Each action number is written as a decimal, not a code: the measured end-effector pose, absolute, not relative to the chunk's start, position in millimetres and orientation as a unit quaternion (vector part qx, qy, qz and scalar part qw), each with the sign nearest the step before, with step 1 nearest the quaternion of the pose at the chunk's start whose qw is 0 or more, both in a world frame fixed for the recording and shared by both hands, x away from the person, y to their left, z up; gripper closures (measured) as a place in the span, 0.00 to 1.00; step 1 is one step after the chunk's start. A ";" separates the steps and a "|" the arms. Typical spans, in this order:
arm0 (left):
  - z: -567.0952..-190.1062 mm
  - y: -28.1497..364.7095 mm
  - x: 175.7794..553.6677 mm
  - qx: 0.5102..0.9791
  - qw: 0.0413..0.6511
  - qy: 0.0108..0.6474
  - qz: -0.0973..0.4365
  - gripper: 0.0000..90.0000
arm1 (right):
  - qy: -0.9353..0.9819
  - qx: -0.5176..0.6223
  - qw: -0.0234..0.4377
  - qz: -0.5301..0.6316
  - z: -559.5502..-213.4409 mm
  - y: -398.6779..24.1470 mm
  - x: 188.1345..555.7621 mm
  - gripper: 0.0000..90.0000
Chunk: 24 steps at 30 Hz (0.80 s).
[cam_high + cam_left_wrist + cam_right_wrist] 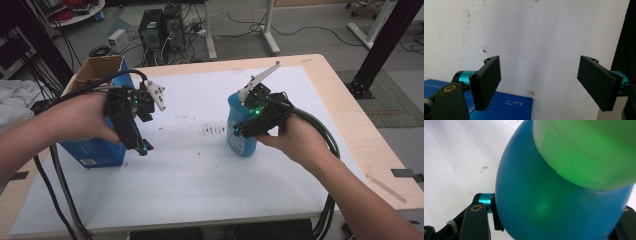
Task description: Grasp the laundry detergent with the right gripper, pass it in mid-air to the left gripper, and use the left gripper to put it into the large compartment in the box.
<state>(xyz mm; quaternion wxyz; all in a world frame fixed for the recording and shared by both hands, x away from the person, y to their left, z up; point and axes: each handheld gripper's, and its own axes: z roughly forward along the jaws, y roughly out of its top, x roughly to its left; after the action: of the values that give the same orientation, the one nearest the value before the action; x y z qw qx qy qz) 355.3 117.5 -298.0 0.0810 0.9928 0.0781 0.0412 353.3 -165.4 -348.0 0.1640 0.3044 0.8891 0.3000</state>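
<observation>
Right gripper (239, 131) fingers clamping blue bottle (554, 202), left gripper (539, 82) fingers apart, blue box (509, 106) reading "5.0".

You have one blue bottle (241, 131) standing on the counter (200, 165), and one blue carton (97, 150) with its top flaps open at the left edge. You hold two grippers, the left gripper (142, 148) and the right gripper (239, 131), one in each hand. One white sheet (190, 180) covers the counter.
</observation>
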 end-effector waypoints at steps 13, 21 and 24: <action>-297.5 116.7 355.1 0.993 0.080 0.079 0.041 0.21 | 0.881 0.308 0.163 0.320 -348.3 -172.5 353.7 0.49; -297.1 118.2 355.7 0.993 0.081 0.080 0.043 0.21 | 0.881 0.299 0.156 0.332 -349.5 -176.1 355.9 0.52; -297.2 118.1 355.4 0.992 0.081 0.082 0.042 0.21 | 0.880 0.298 0.150 0.337 -349.8 -178.2 357.5 0.52</action>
<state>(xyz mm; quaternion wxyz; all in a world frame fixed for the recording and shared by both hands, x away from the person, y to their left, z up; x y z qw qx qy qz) 355.4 118.1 -297.2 0.0813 0.9924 0.0816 0.0422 357.5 -178.2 -349.8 0.1505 0.2979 0.8803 0.3371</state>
